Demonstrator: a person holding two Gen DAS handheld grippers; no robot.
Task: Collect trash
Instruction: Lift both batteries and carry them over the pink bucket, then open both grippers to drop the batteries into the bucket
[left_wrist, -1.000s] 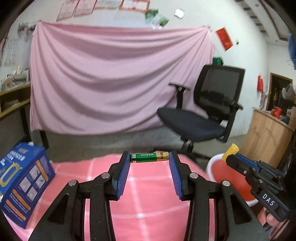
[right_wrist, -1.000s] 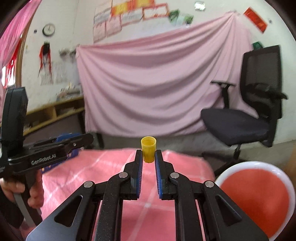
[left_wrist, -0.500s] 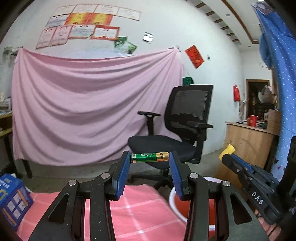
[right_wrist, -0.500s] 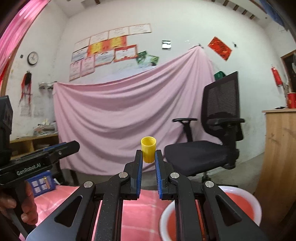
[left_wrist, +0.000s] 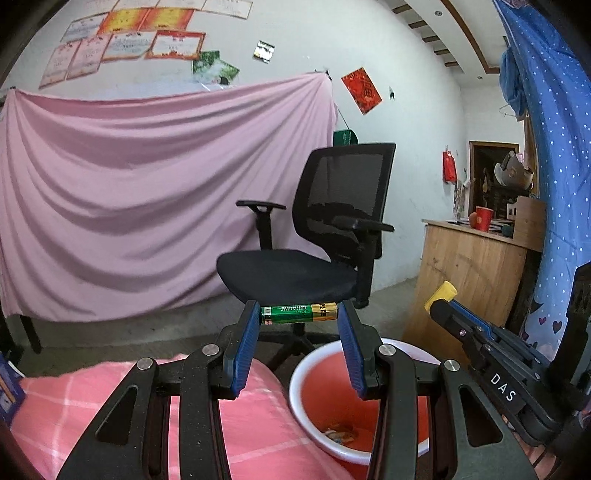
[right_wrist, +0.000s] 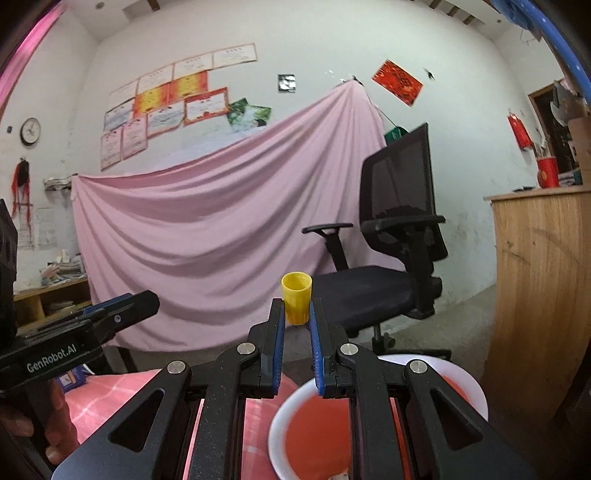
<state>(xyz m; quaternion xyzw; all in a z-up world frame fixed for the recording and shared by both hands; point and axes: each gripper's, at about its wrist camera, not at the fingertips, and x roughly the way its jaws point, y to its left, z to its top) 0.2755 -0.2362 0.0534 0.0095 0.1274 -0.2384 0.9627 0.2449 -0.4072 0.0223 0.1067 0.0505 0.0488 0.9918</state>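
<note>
My left gripper is shut on a green and gold battery, held crosswise between its blue pads, above the near rim of a red basin with a white rim. My right gripper is shut on a small yellow cap, held upright above the same basin. A few scraps lie at the bottom of the basin. The right gripper also shows at the right of the left wrist view, with the yellow cap at its tip. The left gripper shows at the left of the right wrist view.
A pink checked cloth covers the table left of the basin. A black office chair stands behind, with a pink sheet on the wall. A wooden counter is at the right. A blue box sits at the far left.
Both grippers have swung to the right and lifted, from over the pink cloth to over the red basin. Each keeps its hold on its item.
</note>
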